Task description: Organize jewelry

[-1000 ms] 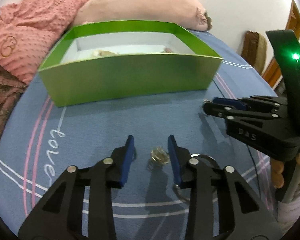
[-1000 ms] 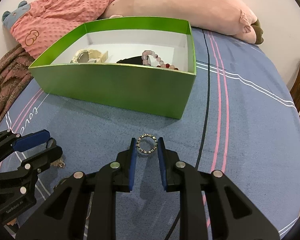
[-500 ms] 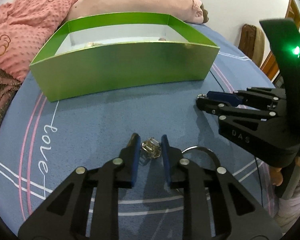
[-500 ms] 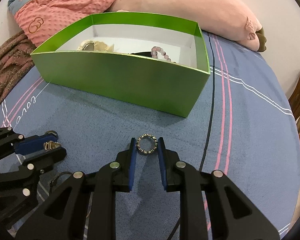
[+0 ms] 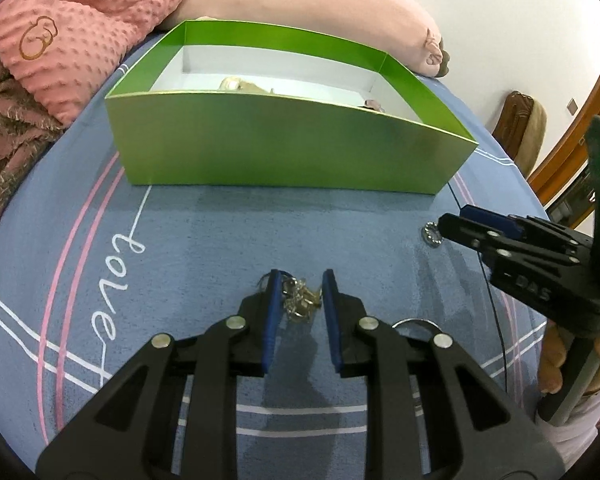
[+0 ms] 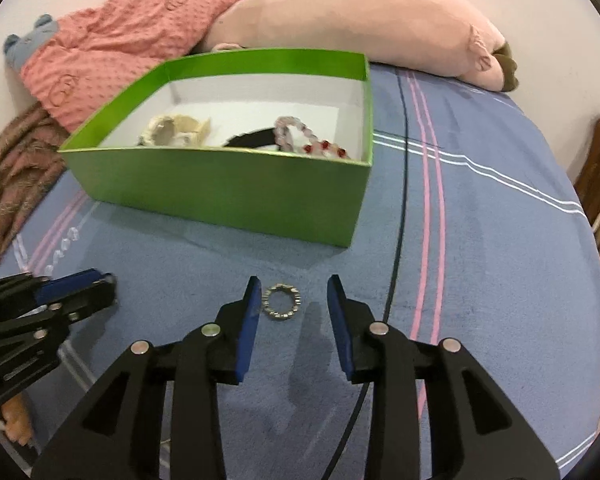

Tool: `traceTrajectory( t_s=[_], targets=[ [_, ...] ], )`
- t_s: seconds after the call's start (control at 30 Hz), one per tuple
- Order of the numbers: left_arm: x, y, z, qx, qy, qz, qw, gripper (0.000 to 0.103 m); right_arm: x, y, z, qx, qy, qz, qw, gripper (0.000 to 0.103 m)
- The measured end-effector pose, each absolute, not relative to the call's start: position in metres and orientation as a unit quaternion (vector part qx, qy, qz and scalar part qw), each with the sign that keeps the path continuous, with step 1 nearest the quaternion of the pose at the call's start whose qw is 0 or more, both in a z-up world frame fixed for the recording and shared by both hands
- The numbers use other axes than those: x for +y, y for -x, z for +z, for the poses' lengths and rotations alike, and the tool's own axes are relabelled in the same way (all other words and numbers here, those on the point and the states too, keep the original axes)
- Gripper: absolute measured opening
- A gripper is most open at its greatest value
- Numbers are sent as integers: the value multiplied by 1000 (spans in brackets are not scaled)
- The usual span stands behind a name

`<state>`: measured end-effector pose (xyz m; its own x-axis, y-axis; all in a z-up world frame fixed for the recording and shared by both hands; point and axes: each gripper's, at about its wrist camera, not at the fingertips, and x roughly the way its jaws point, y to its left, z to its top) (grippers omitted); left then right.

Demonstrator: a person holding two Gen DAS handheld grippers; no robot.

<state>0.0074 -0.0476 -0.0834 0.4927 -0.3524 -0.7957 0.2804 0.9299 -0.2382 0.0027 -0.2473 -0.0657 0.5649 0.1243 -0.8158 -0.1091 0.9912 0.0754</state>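
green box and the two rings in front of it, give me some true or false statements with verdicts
1. The green box is empty. False: it holds a cream watch, a pink bead bracelet and a black band.
2. The left tongs are shut on a gold trinket. True.
3. The silver ring is clamped by the right tongs. False: it lies on the blue sheet against the left pad, clear of the other, as the tongs open.
4. The silver ring is outside the box. True.
5. A plush pig lies behind the box. True.
6. The box has a lid on. False: its top is open.
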Motion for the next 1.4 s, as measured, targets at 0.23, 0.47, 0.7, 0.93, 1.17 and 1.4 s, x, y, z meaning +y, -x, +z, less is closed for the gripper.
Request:
traceTrajectory(
  t_s=[0.23, 0.47, 0.7, 0.93, 1.17, 1.4],
  targets=[
    [-44, -10, -85, 474, 45, -184, 860, 21, -208, 45, -57, 493, 24, 162, 854, 66],
    [-48, -8, -85, 470, 37, -182, 863, 21, -200, 45, -77, 518, 56, 126, 844, 30],
    [-58, -2, -86, 466, 15, -199, 862, 22, -187, 37, -76, 497, 97, 118, 854, 3],
    [-60, 0, -84, 459, 15, -210, 863, 17, -211, 14, -81, 476, 31, 116, 871, 3],
    [-55, 12, -70, 422, 18, -227, 877, 17, -227, 8, -86, 479, -11, 103, 872, 3],
    [-28, 6, -62, 401, 68, -163, 899, 17, -239, 14, -80, 465, -19, 81, 882, 3]
  ],
)
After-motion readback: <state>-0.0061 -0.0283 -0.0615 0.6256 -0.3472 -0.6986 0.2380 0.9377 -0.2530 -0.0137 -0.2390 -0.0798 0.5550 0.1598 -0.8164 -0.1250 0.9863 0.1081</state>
